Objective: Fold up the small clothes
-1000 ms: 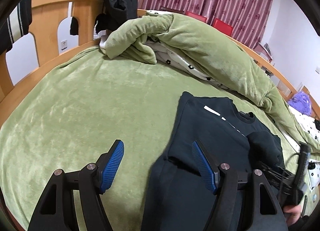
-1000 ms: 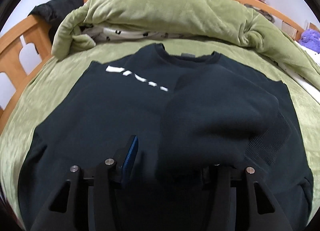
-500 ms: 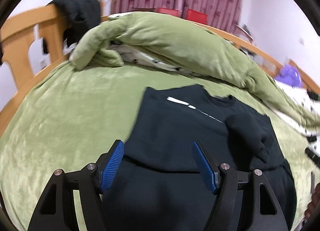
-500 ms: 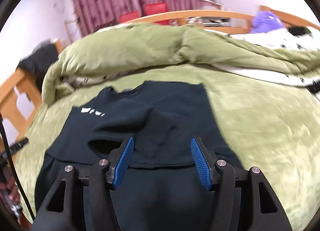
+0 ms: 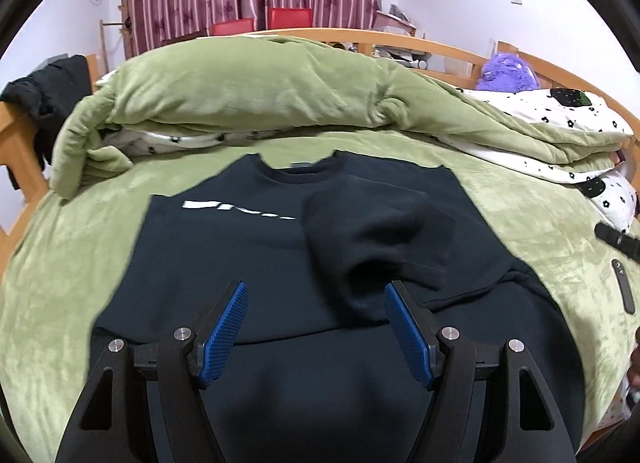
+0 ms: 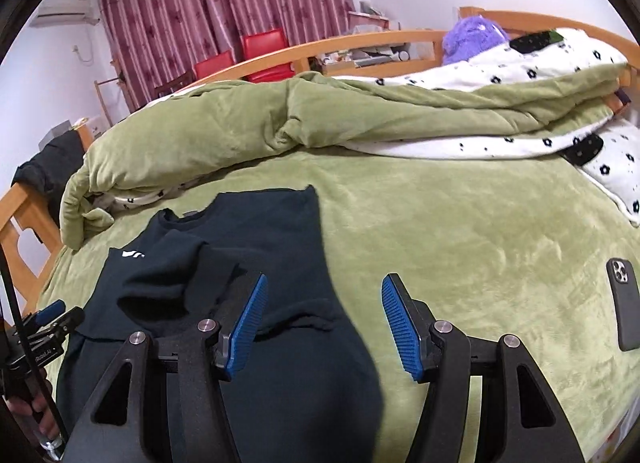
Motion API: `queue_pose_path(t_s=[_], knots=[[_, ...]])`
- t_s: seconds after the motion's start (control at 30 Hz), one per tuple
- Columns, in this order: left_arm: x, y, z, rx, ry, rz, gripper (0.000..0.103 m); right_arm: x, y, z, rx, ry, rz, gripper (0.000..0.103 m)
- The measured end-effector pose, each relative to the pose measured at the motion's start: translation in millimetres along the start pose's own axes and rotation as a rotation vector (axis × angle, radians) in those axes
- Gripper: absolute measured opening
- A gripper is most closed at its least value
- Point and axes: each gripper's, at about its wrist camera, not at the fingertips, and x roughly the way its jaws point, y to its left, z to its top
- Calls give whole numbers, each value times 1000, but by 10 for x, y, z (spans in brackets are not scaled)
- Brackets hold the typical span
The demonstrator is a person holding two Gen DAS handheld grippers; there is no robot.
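Note:
A dark navy sweatshirt with a white chest print lies flat on the green bedspread, collar away from me. Its right sleeve is folded over the chest. My left gripper is open and empty, hovering over the shirt's lower middle. My right gripper is open and empty, above the shirt's right edge, straddling cloth and bedspread. The left gripper also shows at the left edge of the right wrist view.
A rolled green duvet with white flowered lining lies beyond the shirt. A dark phone lies on the bedspread at right. A wooden bed rail with a black garment is at left. A purple plush is far right.
The right gripper let go of the folded sleeve, opened and swung right to the shirt's edge. The left gripper moved right from the shirt's left edge to over its middle.

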Motion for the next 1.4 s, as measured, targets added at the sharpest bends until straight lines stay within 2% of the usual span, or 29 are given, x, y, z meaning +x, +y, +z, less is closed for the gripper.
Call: queue_pose_path(t_s=[0.43, 0.63, 0.73, 0.83, 0.9, 0.97, 1.07, 1.13, 1.2, 1.27, 1.33, 1.4], knots=[[651, -859, -56, 71, 40, -49, 69, 289, -612, -334, -93, 28, -163, 60], [970, -1132, -105, 92, 79, -77, 67, 269, -745, -314, -51, 18, -143, 60], [1149, -1229, -102, 113, 103, -46, 65, 288, -783, -288, -29, 21, -137, 60], [1197, -1221, -87, 93, 95, -44, 65, 310, -806, -262, -2, 30, -133, 60], [1192, -1162, -72, 64, 77, -41, 61, 302, -796, -234, 15, 28, -128, 60], [1213, -1108, -67, 38, 88, -48, 47, 284, -771, -209, 24, 22, -122, 60], [1247, -1015, -42, 16, 102, -62, 39, 240, -692, -158, 33, 10, -108, 60], [1259, -975, -57, 8, 116, -86, 39, 198, -618, -131, 30, 0, -96, 60], [1271, -1012, -93, 37, 133, -77, 42, 160, -544, -109, 21, -10, -89, 60], [1299, -1086, -142, 81, 154, -60, 51, 129, -484, -87, 18, -16, -80, 60], [1305, -1164, -185, 121, 147, -28, 51, 99, -412, -63, 14, -22, -69, 60], [1309, -1185, -187, 128, 138, -19, 47, 74, -359, -42, 12, -27, -65, 60]])
